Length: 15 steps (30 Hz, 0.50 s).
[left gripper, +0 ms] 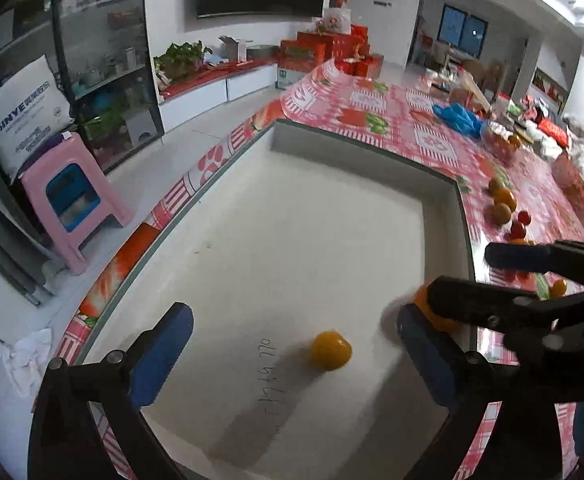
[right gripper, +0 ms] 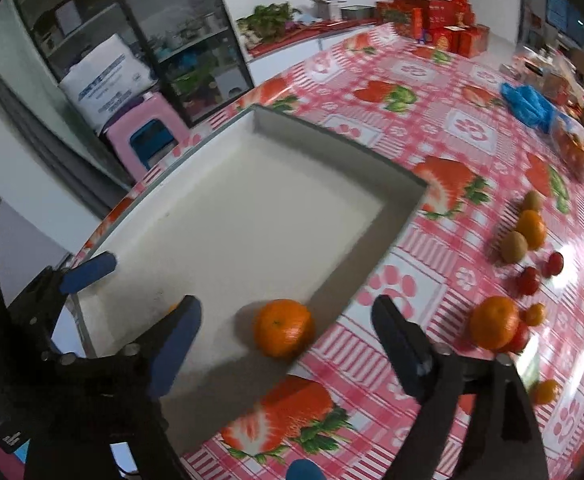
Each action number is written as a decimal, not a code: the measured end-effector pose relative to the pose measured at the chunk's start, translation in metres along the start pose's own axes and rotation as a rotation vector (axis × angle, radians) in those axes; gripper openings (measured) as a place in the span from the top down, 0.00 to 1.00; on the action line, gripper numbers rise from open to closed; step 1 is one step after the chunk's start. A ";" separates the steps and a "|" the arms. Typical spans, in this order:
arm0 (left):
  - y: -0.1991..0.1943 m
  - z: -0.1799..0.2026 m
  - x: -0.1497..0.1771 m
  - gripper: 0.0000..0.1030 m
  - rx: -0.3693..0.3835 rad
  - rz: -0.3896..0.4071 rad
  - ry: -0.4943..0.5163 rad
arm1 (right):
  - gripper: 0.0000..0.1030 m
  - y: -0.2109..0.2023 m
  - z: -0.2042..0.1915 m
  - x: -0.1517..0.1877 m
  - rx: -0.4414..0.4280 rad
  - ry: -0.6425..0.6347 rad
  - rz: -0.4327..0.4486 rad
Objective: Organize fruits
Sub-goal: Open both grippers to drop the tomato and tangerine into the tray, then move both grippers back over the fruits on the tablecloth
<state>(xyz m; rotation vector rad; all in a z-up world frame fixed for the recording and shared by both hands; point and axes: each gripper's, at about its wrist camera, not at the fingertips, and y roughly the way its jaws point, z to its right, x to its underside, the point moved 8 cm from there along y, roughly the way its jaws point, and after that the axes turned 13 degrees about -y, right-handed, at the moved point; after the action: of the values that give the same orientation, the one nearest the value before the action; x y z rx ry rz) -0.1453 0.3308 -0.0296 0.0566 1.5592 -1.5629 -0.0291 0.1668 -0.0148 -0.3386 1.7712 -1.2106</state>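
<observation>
A shallow white tray point(left gripper: 292, 200) lies on a red strawberry-print tablecloth point(right gripper: 432, 128). A small yellow-orange fruit point(left gripper: 330, 350) rests on the tray floor between the fingers of my left gripper point(left gripper: 296, 340), which is open and not touching it. An orange point(right gripper: 283, 328) sits in the tray point(right gripper: 251, 200) against its right wall, between the spread fingers of my right gripper point(right gripper: 287, 324), also open and clear of it. In the left wrist view the right gripper point(left gripper: 464, 276) partly hides that orange point(left gripper: 426, 306). More fruit lies loose on the cloth: a large orange point(right gripper: 494, 322), kiwis point(right gripper: 514, 246) and small tomatoes point(right gripper: 528, 280).
A blue plastic bag point(right gripper: 528, 104) and a clear bag of fruit point(right gripper: 576, 152) lie further back on the table. A pink stool point(left gripper: 71, 196) and a glass cabinet point(left gripper: 103, 60) stand on the floor to the left. Red gift boxes point(left gripper: 324, 52) are stacked beyond the table.
</observation>
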 end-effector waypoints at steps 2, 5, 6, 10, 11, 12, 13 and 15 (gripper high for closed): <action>-0.003 0.005 -0.001 0.01 -0.009 0.004 0.013 | 0.11 -0.007 0.009 0.002 0.010 0.022 0.009; -0.007 0.015 -0.001 0.01 0.013 -0.009 0.020 | 0.11 -0.019 0.023 0.004 0.046 0.026 0.020; -0.008 0.021 0.000 0.01 0.024 -0.017 0.025 | 0.11 -0.024 0.029 0.005 0.053 0.029 0.027; -0.018 0.046 -0.001 0.01 0.067 -0.029 0.058 | 0.11 -0.042 0.059 0.010 0.078 0.070 0.052; -0.020 0.052 -0.002 0.01 0.073 -0.029 0.067 | 0.11 -0.046 0.070 0.013 0.097 0.090 0.057; -0.024 0.061 -0.002 0.01 0.086 -0.025 0.084 | 0.11 -0.050 0.080 0.016 0.113 0.113 0.060; -0.027 0.067 -0.003 0.01 0.093 -0.022 0.095 | 0.11 -0.054 0.094 0.021 0.128 0.147 0.062; -0.032 0.082 -0.003 0.01 0.108 -0.016 0.124 | 0.11 -0.060 0.116 0.030 0.138 0.213 0.066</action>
<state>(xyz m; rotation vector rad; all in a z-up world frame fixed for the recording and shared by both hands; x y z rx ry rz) -0.1183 0.2587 0.0139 0.2050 1.5721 -1.6826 0.0334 0.0507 0.0108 -0.0720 1.8507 -1.3543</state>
